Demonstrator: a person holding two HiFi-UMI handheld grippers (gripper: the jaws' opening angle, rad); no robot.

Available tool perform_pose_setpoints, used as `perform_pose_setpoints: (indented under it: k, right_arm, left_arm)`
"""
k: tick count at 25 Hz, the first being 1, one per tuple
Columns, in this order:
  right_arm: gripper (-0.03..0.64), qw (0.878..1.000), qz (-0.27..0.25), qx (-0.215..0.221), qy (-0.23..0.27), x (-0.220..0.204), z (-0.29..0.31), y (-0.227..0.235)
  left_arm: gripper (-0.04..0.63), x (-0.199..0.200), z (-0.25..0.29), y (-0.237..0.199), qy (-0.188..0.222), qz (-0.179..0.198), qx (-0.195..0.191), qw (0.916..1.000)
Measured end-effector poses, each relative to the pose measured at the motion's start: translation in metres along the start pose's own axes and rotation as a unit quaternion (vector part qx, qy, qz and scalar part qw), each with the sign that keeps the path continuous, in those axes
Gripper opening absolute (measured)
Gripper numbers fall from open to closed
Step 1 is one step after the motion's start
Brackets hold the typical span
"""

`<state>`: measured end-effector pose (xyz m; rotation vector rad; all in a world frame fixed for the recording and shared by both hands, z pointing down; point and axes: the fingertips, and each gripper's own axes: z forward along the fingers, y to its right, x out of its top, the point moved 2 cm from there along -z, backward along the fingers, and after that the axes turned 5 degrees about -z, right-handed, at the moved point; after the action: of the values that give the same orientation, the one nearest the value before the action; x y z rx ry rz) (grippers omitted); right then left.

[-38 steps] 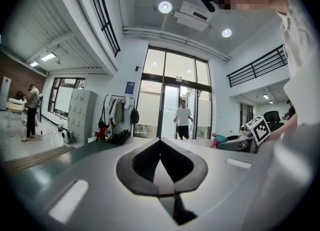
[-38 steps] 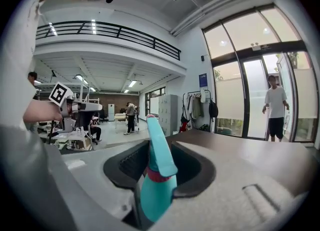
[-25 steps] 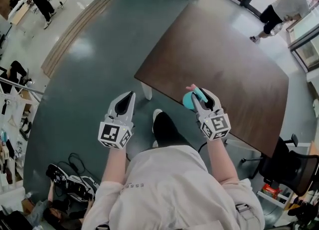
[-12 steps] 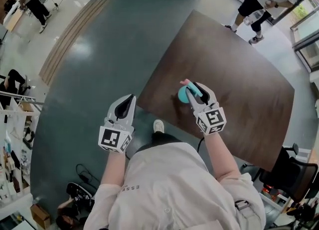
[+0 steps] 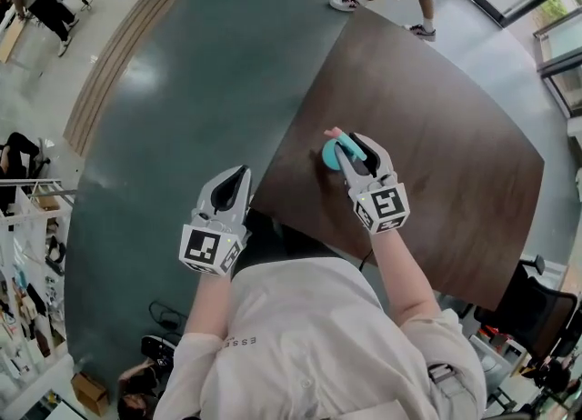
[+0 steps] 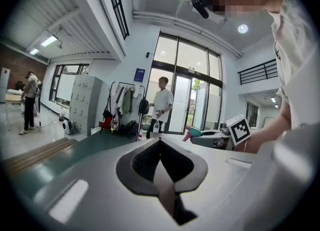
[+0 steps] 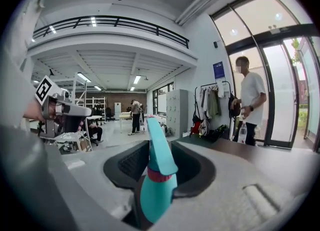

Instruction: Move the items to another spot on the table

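Right gripper [image 5: 353, 150], clamping a teal bottle [image 5: 331, 156], had advanced over the table [image 5: 436, 109]; left gripper [image 5: 235, 180], clenched empty, hung beside its corner.

Person in white shirt [image 6: 161, 102] stands just in front of glass doors [image 6: 192, 102], w/ a water bottle [image 6: 156, 126] in hand. Coat rack [image 6: 122, 107] is left of doors; grey lockers [image 6: 82, 104] further left.
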<state>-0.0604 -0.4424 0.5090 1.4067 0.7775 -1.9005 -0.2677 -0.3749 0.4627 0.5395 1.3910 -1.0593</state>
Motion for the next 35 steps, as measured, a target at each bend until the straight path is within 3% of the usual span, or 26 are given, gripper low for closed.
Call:
perform_pose_setpoints:
  k: [8, 14, 22, 26, 35]
  right_arm:
    - [0.127, 1.0, 0.008, -0.005, -0.015, -0.017, 0.039, 0.002]
    - [0.127, 1.0, 0.013, 0.001, -0.005, -0.021, 0.049, -0.003]
    - [0.135, 0.999, 0.041, -0.004, -0.013, -0.023, 0.047, -0.004]
    - [0.212, 0.998, 0.055, 0.001, -0.008, -0.021, 0.044, -0.001]
    - [0.244, 0.996, 0.068, 0.005, 0.057, 0.02, 0.0, 0.008]
  left_arm:
    - [0.017, -0.001, 0.045, -0.017, -0.025, -0.007, -0.046, 0.9986]
    - [0.017, -0.011, 0.06, -0.022, -0.041, -0.018, -0.059, 0.9972]
    - [0.017, -0.004, 0.058, -0.028, -0.031, -0.019, -0.061, 0.9975]
    - [0.017, 0.003, 0.056, -0.024, -0.021, -0.014, -0.057, 0.998]
    - [0.017, 0.009, 0.036, 0.004, 0.003, -0.009, -0.042, 0.9991]
